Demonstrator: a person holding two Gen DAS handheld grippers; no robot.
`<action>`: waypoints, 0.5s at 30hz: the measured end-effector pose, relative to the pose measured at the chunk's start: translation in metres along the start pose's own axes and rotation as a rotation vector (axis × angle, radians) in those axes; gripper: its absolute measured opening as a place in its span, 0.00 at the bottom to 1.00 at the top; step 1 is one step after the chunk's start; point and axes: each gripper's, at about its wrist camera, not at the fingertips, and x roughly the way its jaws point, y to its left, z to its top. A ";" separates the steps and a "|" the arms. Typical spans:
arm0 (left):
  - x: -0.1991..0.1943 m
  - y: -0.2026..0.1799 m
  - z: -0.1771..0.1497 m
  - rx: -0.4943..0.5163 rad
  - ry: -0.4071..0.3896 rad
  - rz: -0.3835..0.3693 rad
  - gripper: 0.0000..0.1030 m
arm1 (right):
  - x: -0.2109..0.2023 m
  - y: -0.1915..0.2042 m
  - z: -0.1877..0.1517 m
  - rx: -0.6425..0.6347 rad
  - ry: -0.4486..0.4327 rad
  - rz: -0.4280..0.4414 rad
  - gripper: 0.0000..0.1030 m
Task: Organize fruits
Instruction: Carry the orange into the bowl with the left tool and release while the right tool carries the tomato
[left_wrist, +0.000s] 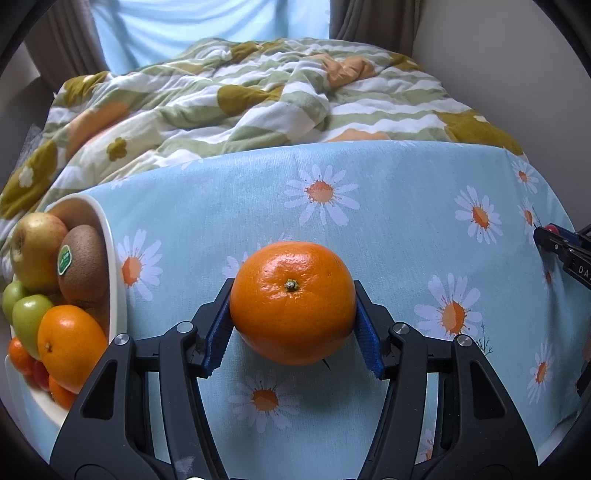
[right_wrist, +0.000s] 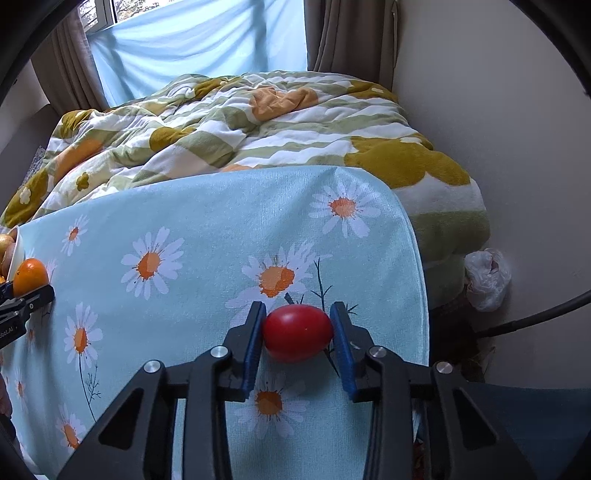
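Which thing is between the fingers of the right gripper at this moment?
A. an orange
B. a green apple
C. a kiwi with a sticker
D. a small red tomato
D: in the right wrist view, the right gripper has its blue pads against both sides of the small red tomato, above the daisy tablecloth.

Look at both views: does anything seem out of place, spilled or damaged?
Nothing stands out. The bowl sits upright with its fruit inside; the orange and the tomato are whole, each held in tongs.

left gripper (left_wrist: 293, 325) clamps round orange (left_wrist: 293, 302) | over daisy-print blue tablecloth (left_wrist: 388, 221) | white fruit-filled bowl (left_wrist: 112, 258) at left
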 end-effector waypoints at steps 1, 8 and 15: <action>-0.002 0.000 -0.001 -0.001 -0.003 -0.001 0.63 | -0.001 0.000 0.000 0.003 -0.001 0.003 0.32; -0.024 0.002 -0.002 -0.001 -0.036 -0.019 0.63 | -0.016 0.007 0.001 0.001 -0.023 0.015 0.32; -0.061 0.013 -0.004 -0.017 -0.079 -0.039 0.63 | -0.041 0.026 0.005 -0.021 -0.050 0.037 0.32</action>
